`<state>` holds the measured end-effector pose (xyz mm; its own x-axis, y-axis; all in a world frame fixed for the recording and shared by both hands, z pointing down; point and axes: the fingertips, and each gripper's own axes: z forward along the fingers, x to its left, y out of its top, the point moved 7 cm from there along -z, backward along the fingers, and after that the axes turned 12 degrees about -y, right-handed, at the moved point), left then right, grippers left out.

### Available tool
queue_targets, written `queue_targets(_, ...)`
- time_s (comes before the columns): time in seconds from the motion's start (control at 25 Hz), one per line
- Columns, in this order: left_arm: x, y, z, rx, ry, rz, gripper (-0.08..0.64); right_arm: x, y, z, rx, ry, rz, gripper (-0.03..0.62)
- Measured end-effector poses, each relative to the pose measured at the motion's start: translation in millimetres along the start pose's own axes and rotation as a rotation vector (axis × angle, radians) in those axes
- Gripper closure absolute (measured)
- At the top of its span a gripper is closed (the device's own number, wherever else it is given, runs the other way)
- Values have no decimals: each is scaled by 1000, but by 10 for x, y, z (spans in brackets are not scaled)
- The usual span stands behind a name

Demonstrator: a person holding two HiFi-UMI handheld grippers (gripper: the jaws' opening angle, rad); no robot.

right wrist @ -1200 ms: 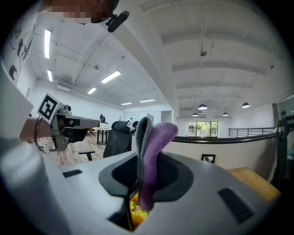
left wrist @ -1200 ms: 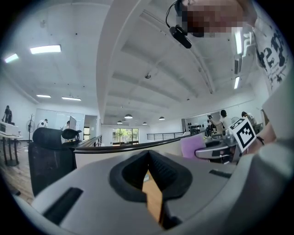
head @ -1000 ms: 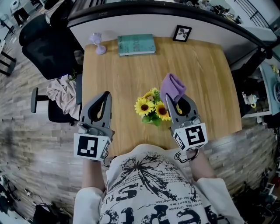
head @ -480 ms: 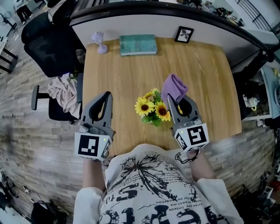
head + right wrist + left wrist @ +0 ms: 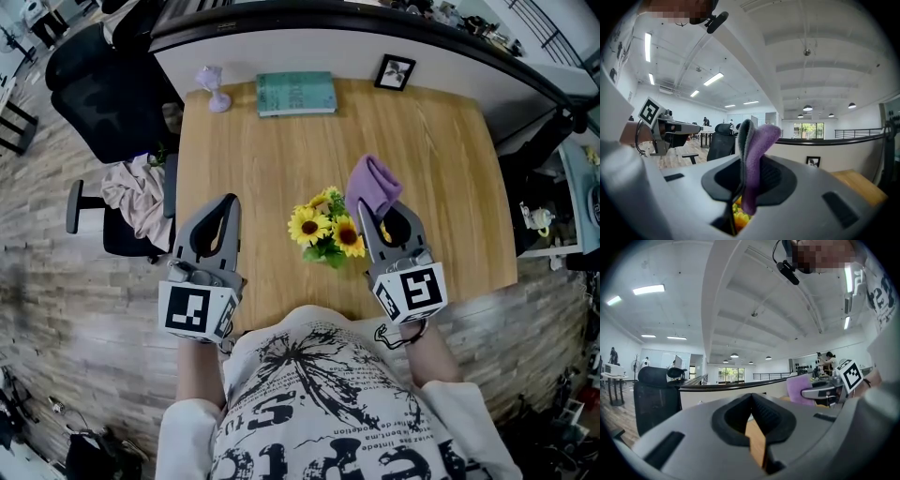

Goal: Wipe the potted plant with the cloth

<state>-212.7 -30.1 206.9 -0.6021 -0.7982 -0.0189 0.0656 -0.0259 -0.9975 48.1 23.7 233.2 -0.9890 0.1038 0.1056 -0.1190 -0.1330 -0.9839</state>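
A small pot of yellow sunflowers (image 5: 324, 233) stands on the wooden table (image 5: 262, 169), near its front edge. My right gripper (image 5: 364, 208) is just right of the flowers, shut on a folded purple cloth (image 5: 372, 186) that sticks up and forward from its jaws. In the right gripper view the purple cloth (image 5: 753, 159) is pinched between the jaws, with yellow petals (image 5: 740, 216) showing below. My left gripper (image 5: 229, 202) hovers left of the plant, shut with nothing in it; in the left gripper view its jaws meet at the left gripper tips (image 5: 751, 395).
At the table's far edge lie a teal book (image 5: 295, 94), a small lilac ornament (image 5: 212, 89) and a black picture frame (image 5: 392, 71). A black office chair (image 5: 103, 89) and a stool with crumpled fabric (image 5: 136, 202) stand to the table's left.
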Motion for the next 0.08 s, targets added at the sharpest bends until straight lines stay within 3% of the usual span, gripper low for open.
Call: queue_targets(0.08,-22,-15,-3,-9,-6,-9,557,-3,1,-8,-1,4,-3,523)
